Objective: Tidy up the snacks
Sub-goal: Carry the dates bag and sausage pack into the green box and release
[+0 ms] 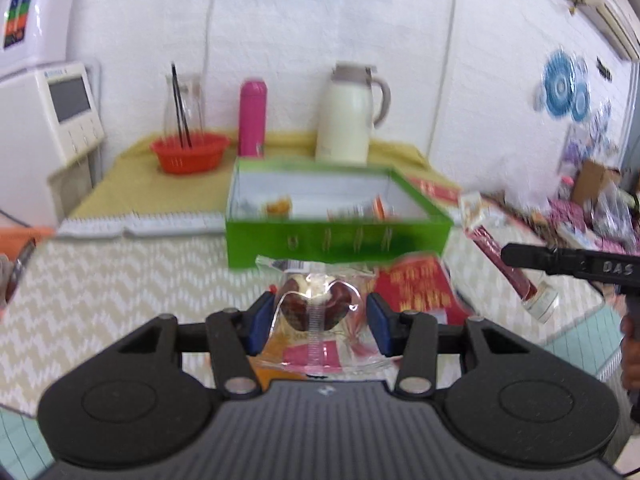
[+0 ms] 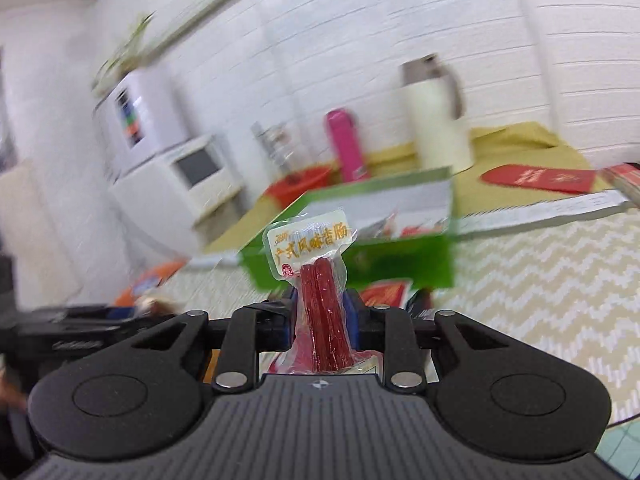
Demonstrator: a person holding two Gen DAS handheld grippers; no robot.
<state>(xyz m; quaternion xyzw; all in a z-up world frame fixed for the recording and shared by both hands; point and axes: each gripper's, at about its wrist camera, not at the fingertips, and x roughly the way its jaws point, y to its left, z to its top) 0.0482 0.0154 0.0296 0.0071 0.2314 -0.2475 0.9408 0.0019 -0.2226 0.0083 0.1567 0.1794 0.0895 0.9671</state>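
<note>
My left gripper (image 1: 318, 320) is shut on a clear snack packet (image 1: 316, 308) with dark red fruit inside, held above the patterned table. Just beyond it stands the green box (image 1: 336, 236), open on top, with a few snacks inside. My right gripper (image 2: 322, 320) is shut on a sausage packet (image 2: 320, 304), a clear wrapper with two red sticks and a white label standing upward. The green box (image 2: 396, 256) lies behind it in the right wrist view. From the left wrist view the right gripper (image 1: 532, 264) shows at the right edge with the sausage packet (image 1: 516, 272) hanging from it.
A red packet (image 1: 420, 288) lies in front of the box. Behind it stand a red basket (image 1: 188, 152), a pink bottle (image 1: 252, 118) and a cream jug (image 1: 348, 116) on a yellow cloth. A red envelope (image 2: 540, 178) lies on that cloth. Clutter fills the far right.
</note>
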